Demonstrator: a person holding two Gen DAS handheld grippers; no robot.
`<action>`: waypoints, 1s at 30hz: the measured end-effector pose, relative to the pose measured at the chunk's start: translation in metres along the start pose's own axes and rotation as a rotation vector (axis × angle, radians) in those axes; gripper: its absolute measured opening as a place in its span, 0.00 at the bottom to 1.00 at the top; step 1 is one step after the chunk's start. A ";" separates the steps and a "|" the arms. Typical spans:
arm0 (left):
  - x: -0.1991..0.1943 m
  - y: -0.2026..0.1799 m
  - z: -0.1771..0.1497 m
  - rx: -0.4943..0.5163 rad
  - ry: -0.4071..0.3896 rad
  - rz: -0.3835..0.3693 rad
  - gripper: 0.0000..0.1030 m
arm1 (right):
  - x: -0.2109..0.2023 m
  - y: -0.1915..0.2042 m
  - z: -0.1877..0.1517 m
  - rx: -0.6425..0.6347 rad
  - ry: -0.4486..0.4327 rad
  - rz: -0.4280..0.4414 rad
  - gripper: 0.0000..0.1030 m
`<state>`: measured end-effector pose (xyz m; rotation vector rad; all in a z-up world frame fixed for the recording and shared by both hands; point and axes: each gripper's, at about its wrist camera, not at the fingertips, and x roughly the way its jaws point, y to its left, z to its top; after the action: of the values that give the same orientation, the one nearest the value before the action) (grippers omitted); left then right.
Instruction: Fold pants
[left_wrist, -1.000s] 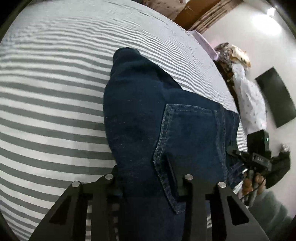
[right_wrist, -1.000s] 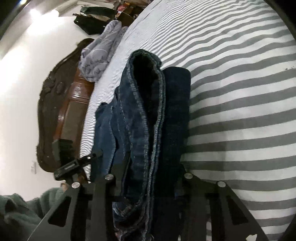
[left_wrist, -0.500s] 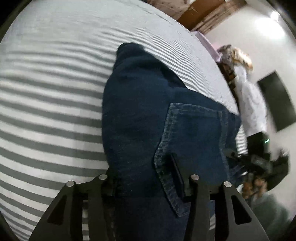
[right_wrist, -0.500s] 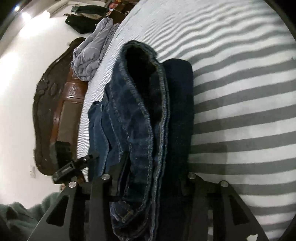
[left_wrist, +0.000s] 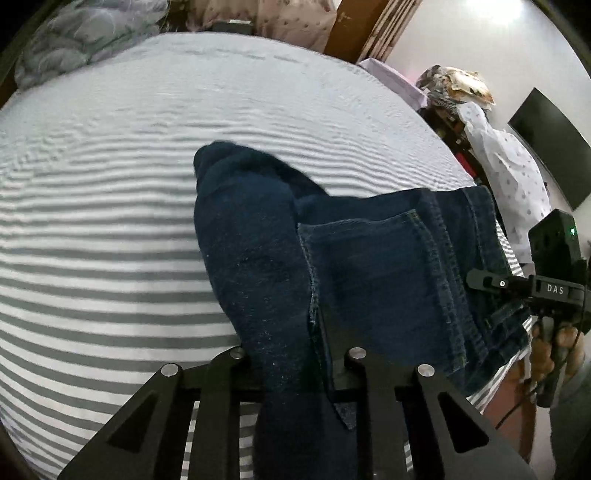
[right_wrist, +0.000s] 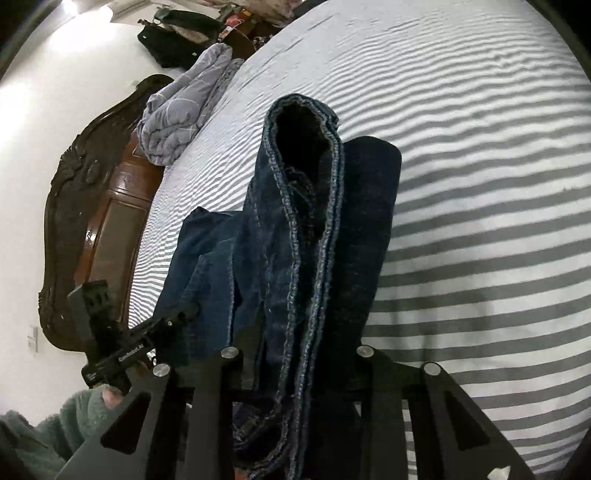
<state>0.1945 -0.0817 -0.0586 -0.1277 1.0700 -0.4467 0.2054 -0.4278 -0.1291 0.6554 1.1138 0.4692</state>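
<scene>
Pants (left_wrist: 266, 258) of dark blue denim, already doubled into a thick bundle with a stitched back pocket facing up, lie across a bed covered in a grey and white striped sheet (left_wrist: 110, 229). Both ends nearest the person are gripped.

The left gripper (left_wrist: 295, 369), black with two fingers, has just been closing and is clamped on the denim near the pocket's corner, with cloth bunched between its jaws. The right gripper (right_wrist: 295, 362) has likewise just been closing and is pinched on the stacked layers at the hem side, where the open trouser leg (right_wrist: 303, 133) shows its dark inside. In each view the other gripper appears at the edge, held by a hand in a fuzzy green sleeve (right_wrist: 55, 424).

The step in hand looks like lifting the near edge to carry it over for another fold. To do it well, both grips should catch every layer, since the right-hand stack looks loose and uneven. Raising both sides together and level should keep the edges aligned. The far end should stay on the sheet as an anchor, and the fold should land squarely.
</scene>
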 end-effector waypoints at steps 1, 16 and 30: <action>-0.006 0.000 0.003 0.002 -0.010 0.003 0.20 | -0.001 0.001 0.001 0.002 -0.001 0.003 0.25; -0.034 0.060 0.066 0.009 -0.113 0.079 0.19 | 0.029 0.052 0.050 -0.054 -0.006 0.082 0.24; 0.011 0.131 0.121 -0.033 -0.137 0.156 0.19 | 0.118 0.078 0.142 -0.120 0.061 0.089 0.24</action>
<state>0.3420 0.0184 -0.0500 -0.1017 0.9446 -0.2763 0.3789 -0.3300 -0.1122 0.5903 1.1080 0.6305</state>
